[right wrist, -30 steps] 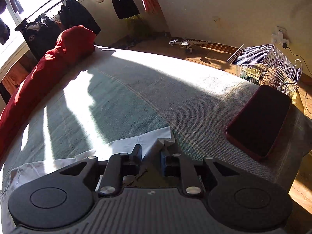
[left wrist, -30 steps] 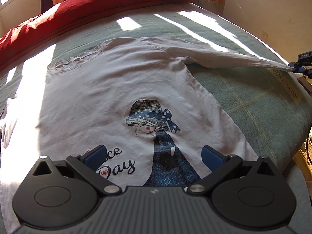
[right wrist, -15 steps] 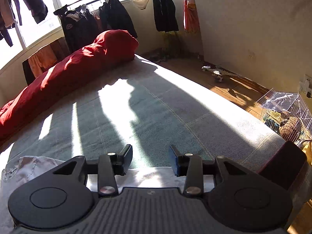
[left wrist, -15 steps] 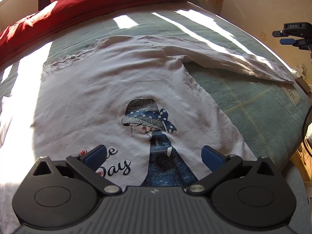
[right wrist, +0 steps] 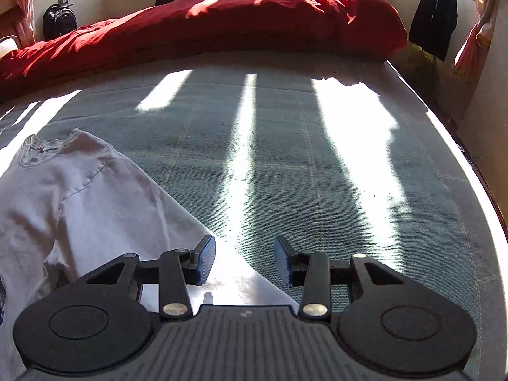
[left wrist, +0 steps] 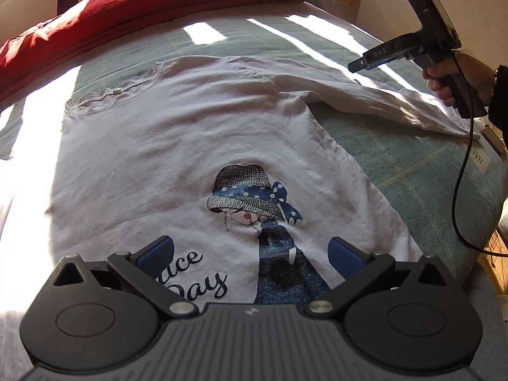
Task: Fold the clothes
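Green checked bedcover (right wrist: pixel 317 165) formed the work surface, lit by hard bands of window light. Nearest the left wrist camera, the left gripper (left wrist: pixel 250 254) hovered low over the shirt's lower front, its blue pads set wide apart with nothing between them. Under it lay the white long-sleeved shirt (left wrist: pixel 177 146), print side up, body spread flat and unfolded, with only shallow wrinkles. Its one visible sleeve (left wrist: pixel 390 101) ran straight out toward the bed's right edge, the cuff ending just short of a small printed label on the cover. Above that sleeve the right gripper (right wrist: pixel 244 260) was held clear of the cloth in a hand (left wrist: pixel 457 76), fingers parted and empty; its cable (left wrist: pixel 460 184) hung down past the bed edge. Judgement: no fold showed anywhere on the garment; it lay spread as for folding, with every fold of sleeves and body left to make. The opposite sleeve was washed out in glare at the left, so its lie could not be read. Room for moving: broad bare cover lay beyond the collar (left wrist: pixel 108 95) and to the right of the shoulder, enough to swing the sleeve inward. The right bed edge sat close to the cuff, with floor beyond. Farthest off, a red duvet (right wrist: pixel 203 28) was bunched along the bed's far side, well apart from the shirt, with clothes hanging at the wall behind.
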### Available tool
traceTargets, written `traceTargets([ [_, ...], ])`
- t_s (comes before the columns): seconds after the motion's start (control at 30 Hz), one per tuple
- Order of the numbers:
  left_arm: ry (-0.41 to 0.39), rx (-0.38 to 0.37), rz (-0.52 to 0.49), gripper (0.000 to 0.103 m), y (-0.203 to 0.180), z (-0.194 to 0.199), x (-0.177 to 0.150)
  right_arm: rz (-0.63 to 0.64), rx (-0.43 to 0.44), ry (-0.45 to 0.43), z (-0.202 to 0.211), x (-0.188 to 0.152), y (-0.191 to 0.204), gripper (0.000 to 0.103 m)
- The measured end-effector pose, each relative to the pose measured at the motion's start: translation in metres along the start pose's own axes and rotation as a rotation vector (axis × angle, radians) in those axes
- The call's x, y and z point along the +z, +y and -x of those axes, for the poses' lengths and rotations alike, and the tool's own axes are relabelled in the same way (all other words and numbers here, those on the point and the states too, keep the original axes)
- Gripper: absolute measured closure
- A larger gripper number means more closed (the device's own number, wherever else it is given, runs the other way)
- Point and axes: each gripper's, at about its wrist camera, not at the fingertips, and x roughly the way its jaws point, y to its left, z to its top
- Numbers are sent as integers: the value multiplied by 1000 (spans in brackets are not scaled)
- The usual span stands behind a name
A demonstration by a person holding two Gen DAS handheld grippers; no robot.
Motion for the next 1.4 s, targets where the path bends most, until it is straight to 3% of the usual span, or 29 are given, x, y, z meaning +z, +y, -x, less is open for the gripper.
traceTargets([
  [0.13,3,5,1,0,3,-5,-1,27,33,35,-21,-1,1,58],
  [0.43,10,42,3,0,6,-17,-2,51,81,25,-18,-11,2,58],
  [0.5,11,48,4,0,5,-18,-2,55,65,25,-17,-12,4,65],
  [0.6,19,60,-3,0,5,-20,-4,72,30,17,-15,-13,12,94],
  [0.67,19,62,-2,0,6,-20,-4,96,-4,4,-14,-11,17,100],
  [0.93,-2,78,48,0,19,-12,-6,188,-138,-42,-15,5,33,101],
  [1.1,-11,73,61,0,24,-9,-6,186,-158,18,-33,4,29,100],
  [1.23,-22,65,68,0,27,-9,-5,146,-132,-28,-17,12,28,90],
  [1.33,-29,63,75,0,30,-9,-4,148,-36,-56,-10,28,38,76],
  [1.4,-33,62,79,0,31,-8,-4,175,23,-60,-16,40,50,75],
])
